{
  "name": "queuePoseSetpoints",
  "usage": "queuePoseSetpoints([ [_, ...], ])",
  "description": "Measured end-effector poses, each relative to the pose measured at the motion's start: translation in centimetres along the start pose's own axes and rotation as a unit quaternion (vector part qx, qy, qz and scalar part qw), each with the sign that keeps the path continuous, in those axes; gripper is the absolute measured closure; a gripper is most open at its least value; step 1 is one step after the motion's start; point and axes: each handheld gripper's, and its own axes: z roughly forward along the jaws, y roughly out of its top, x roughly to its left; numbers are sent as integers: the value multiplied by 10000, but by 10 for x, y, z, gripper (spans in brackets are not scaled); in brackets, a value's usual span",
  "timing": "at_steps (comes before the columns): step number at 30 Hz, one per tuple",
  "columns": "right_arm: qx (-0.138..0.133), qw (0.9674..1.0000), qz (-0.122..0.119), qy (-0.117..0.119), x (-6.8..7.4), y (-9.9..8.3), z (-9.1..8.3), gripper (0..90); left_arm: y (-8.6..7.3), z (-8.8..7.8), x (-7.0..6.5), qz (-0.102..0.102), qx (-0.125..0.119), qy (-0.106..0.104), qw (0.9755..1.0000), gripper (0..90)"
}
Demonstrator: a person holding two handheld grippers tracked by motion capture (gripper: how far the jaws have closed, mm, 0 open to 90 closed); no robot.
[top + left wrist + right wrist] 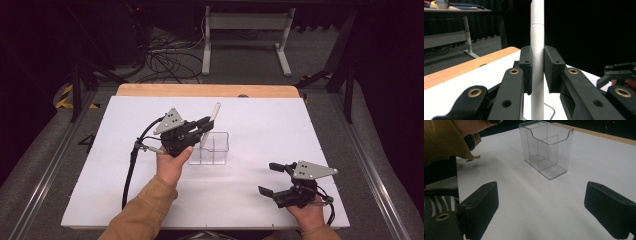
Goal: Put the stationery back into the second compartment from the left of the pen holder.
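High view: the left gripper point(204, 125) is clamped on a slim white plastic pen-like stick point(214, 113), which stands nearly upright with its lower end at or just inside the clear acrylic two-compartment holder point(214, 150) near the middle of the white table sheet point(125, 165). The upright hold looks chosen so the stick can go straight down into a compartment; which compartment its tip is over cannot be told. The right gripper point(272, 178) rests low near the front right of the sheet, jaws spread wide with nothing between them, well apart from the holder and out of the working path.

Left gripper view: both black pads point(527, 67) press on the stick's point(537, 62) middle, gripping it squarely, so it should not swing. The wooden table edge point(461, 67) lies well beyond.

Right gripper view: the holder point(546, 150) stands upright on the sheet, its scooped front wall and inner divider visible, both compartments empty here. Open sheet surrounds it on every side, so there is room to approach. A tan sleeve point(446, 137) hangs at upper left, clear of the holder. Judgement: the thin walls and divider leave little sideways margin for lowering.
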Motion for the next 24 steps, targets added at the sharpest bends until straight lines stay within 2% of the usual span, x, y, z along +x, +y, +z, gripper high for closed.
queuePoseSetpoints([
  [3, 7, 10000, -2, 9, 0, 0, 0, 126, -1, 5, 3, -81, -38, -8, 10000, 780],
  [7, 4, 10000, -5, 19, 0, 0, 0, 126, -6, 12, 7, -56, 24, 48, 10000, 780],
  [12, 16, 10000, -5, 12, 1, 0, 0, 126, -10, 17, 8, 114, 2, 95, 9999, 779],
  [19, 4, 10000, -23, 10, 1, 0, 0, 126, -16, 22, 11, 168, 198, 186, 9995, 779],
  [24, 1, 10000, -25, 14, 1, 0, -1, 126, -20, 23, 10, 215, 301, 150, 9992, 779],
])
